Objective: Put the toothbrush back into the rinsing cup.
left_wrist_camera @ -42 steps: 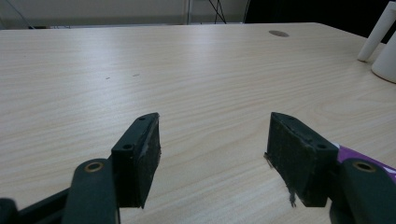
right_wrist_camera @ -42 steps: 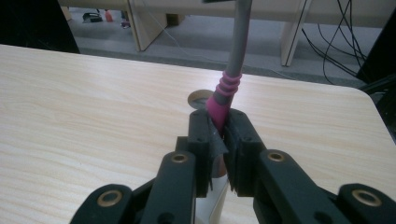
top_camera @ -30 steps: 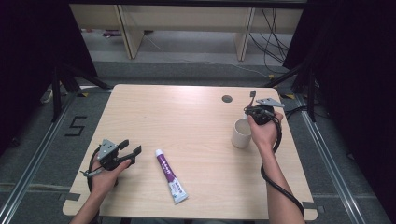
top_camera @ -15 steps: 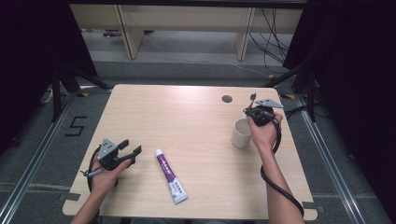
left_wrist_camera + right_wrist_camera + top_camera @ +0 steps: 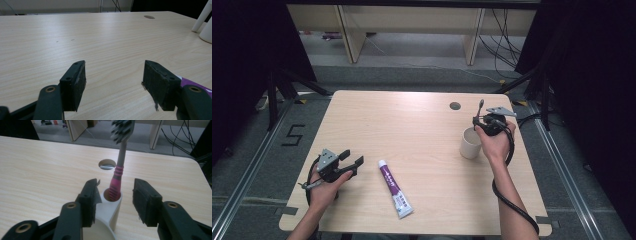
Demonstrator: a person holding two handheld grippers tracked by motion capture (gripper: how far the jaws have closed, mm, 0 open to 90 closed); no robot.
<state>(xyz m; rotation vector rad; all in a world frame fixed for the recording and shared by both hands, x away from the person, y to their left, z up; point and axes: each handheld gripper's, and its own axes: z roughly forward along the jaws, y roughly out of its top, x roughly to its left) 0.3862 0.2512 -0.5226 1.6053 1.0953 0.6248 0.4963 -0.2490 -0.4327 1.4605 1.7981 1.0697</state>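
Observation:
A white cup [image 5: 470, 143] stands at the table's right side, with a narrow holder on its rim. A toothbrush [image 5: 117, 180] with a pink and grey handle stands upright in that holder [image 5: 113, 202], bristles up. My right gripper [image 5: 116, 192] is open, one jaw on each side of the handle, neither touching it. In the high view the right gripper [image 5: 482, 121] sits just behind the cup, the toothbrush [image 5: 480, 107] poking up beside it. My left gripper [image 5: 353, 156] rests open near the front left with nothing in it. A purple and white toothpaste tube [image 5: 394, 189] lies just to its right.
A round cable hole [image 5: 455, 106] is cut into the wooden table [image 5: 402, 125] behind the cup. In the left gripper view, the open left gripper [image 5: 113, 75] faces bare wood, with the toothpaste tube [image 5: 193, 83] by the right jaw and the cup [image 5: 207, 32] far off.

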